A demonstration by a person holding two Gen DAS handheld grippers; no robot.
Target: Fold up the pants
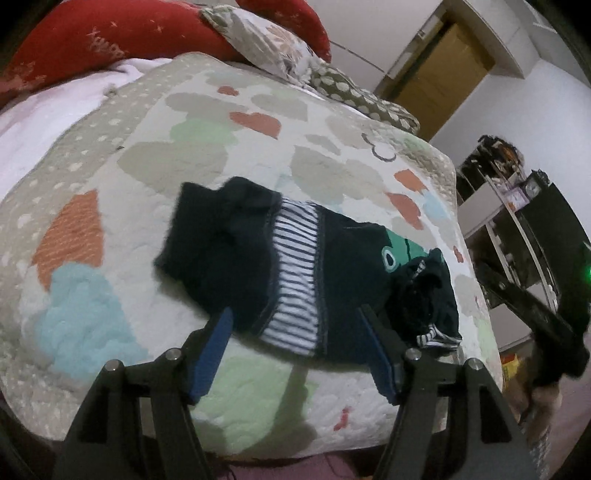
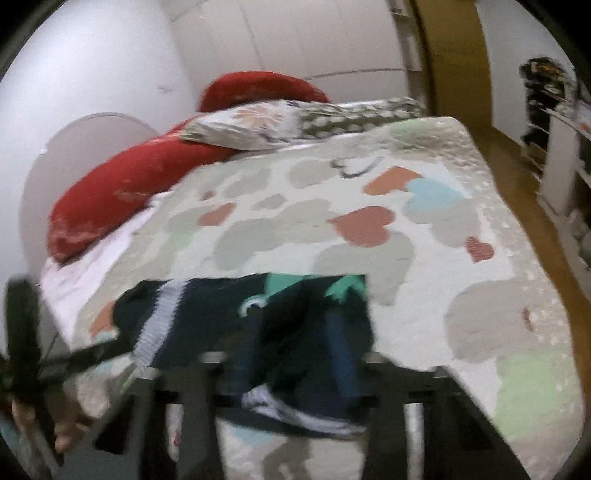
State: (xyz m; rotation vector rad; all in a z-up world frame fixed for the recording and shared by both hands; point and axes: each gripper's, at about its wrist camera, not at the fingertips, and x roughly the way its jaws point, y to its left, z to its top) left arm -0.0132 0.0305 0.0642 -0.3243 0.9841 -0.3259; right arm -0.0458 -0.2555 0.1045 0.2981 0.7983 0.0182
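Small dark navy pants (image 1: 236, 243) with a striped white-and-navy band and a green print lie across the quilted bed (image 1: 147, 155). My left gripper (image 1: 295, 321) is open, its blue pads on either side of the striped band near the bed's front edge, just above the cloth. In the blurred right wrist view the pants (image 2: 295, 325) lie under my right gripper (image 2: 295, 332), which is open with its blue fingers (image 2: 341, 354) over the dark cloth near the striped waistband. The right gripper also shows at the right of the left wrist view (image 1: 546, 332).
A red pillow (image 1: 110, 33) and a patterned pillow (image 1: 273, 44) lie at the head of the bed. A shelf unit (image 1: 517, 206) and a doorway (image 1: 443, 66) are to the right. The bed's front edge is just under the grippers.
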